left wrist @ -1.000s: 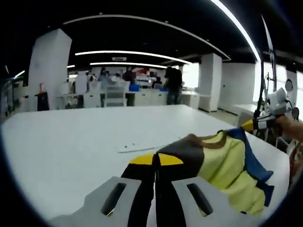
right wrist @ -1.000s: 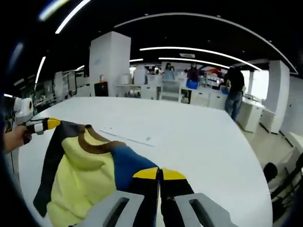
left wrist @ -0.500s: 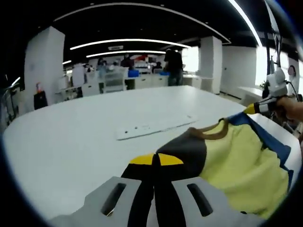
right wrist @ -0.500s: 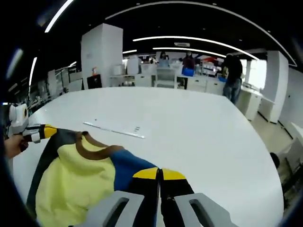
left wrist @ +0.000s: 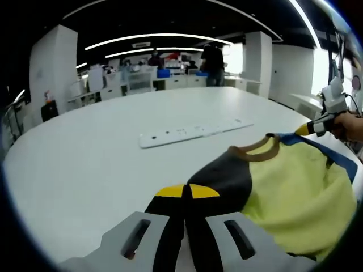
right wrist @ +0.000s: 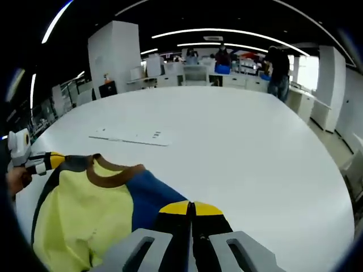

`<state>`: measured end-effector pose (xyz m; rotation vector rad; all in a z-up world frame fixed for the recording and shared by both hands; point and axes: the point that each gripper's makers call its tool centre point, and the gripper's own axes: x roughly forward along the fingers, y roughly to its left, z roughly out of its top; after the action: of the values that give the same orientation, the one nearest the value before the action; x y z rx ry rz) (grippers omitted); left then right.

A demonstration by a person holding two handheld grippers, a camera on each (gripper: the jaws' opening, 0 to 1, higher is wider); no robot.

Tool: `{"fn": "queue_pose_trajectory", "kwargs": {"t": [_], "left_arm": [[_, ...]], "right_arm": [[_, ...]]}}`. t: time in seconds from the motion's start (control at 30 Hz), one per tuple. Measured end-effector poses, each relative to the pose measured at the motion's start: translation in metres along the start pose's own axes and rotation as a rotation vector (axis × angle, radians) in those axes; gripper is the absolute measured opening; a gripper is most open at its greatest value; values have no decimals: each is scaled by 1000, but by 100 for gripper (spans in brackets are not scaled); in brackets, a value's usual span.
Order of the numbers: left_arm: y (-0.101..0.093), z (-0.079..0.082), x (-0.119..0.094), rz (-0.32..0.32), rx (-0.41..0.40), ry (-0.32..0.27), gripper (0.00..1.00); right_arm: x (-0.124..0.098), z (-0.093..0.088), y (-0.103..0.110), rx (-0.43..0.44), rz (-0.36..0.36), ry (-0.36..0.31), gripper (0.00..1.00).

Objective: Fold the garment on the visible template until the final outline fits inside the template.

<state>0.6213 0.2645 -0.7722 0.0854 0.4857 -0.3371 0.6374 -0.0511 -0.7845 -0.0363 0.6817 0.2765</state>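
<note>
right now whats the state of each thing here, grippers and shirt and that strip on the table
left gripper: shut on the shirt's dark shoulder
right gripper: shut on the shirt's blue shoulder
shirt: unfolded, stretched between the two grippers, brown collar toward the table's far side
white strip: lying flat on the table, beyond the collar, apart from the shirt

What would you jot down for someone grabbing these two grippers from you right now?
Left gripper: shut on the shirt's dark shoulder.
Right gripper: shut on its blue shoulder.
The shirt is stretched between them over the white table, collar facing away.
A flat white strip lies on the table beyond it.
Done: shirt gripped and spread.
Left: every fold; nothing is folded yet.
</note>
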Motion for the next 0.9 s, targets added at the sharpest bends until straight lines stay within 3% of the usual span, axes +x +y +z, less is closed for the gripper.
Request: {"fn": "queue_pose_trajectory", "kwargs": {"t": [0.2, 0.37, 0.53, 0.73, 0.9], "left_arm": [[2, -1, -1, -4, 21, 16, 1], [11, 4, -9, 6, -16, 0, 13], [10, 8, -20, -10, -18, -7, 24], [2, 14, -38, -53, -10, -15, 39], [-4, 14, -56, -75, -24, -24, 50]], "right_arm": [[4, 1, 0, -2, 12, 13, 0], [0, 6, 9, -53, 60, 6, 2], [-10, 10, 20, -63, 102, 0, 31], [-31, 11, 42, -97, 207, 7, 51], [-52, 10, 59, -138, 273, 9, 60]]}}
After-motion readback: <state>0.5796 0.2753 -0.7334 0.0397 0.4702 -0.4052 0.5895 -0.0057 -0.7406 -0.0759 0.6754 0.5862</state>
